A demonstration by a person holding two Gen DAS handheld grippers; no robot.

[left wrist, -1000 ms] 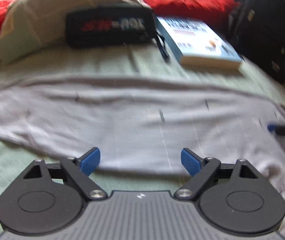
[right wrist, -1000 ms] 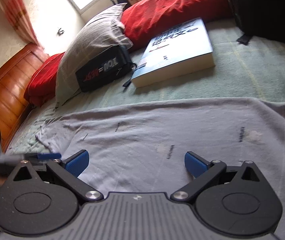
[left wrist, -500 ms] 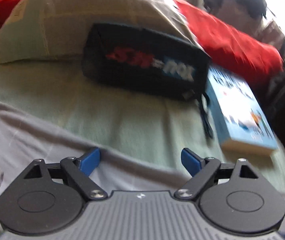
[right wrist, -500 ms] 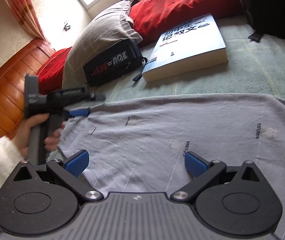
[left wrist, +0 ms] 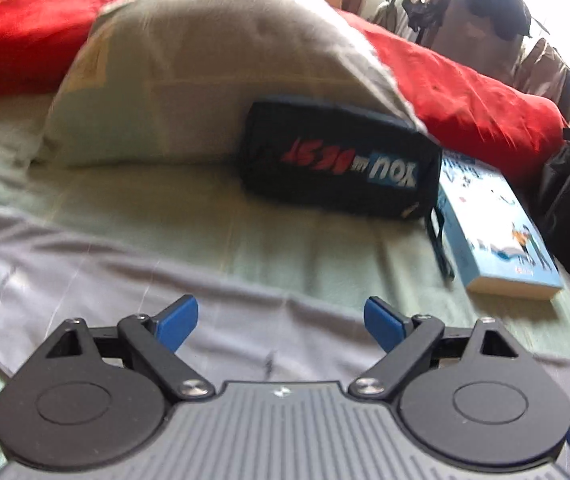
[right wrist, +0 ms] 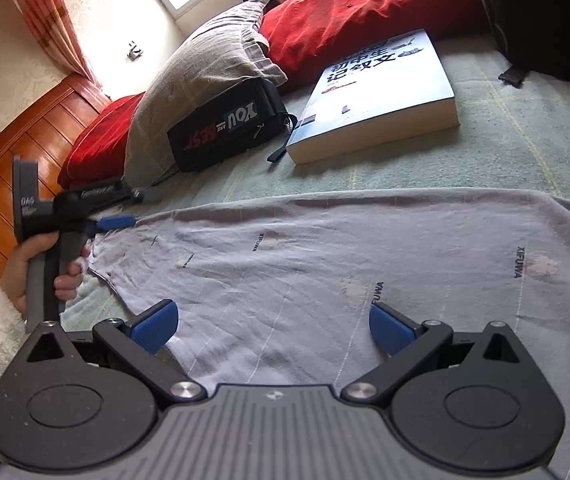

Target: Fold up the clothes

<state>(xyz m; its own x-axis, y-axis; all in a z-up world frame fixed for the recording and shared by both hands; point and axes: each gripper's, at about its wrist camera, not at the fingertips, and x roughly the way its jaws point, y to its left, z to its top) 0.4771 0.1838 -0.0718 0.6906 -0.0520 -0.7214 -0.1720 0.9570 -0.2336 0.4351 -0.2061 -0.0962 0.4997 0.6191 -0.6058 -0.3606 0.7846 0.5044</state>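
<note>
**Grey shirt spread under both grippers**

The grey shirt [right wrist: 325,264] is spread flat on the bed beneath the released right gripper [right wrist: 271,322]. Its far corner is met by the left gripper [right wrist: 125,210], also released. "XIFUWA" is printed repeatedly; beyond, "YOU ARE BEST" is read on a black pouch [right wrist: 225,124].

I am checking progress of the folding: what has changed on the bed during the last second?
The left gripper has moved to the grey garment's far left corner, jaws open, nothing gripped. The right gripper stayed open over the garment. Book and pouch unchanged.
</note>
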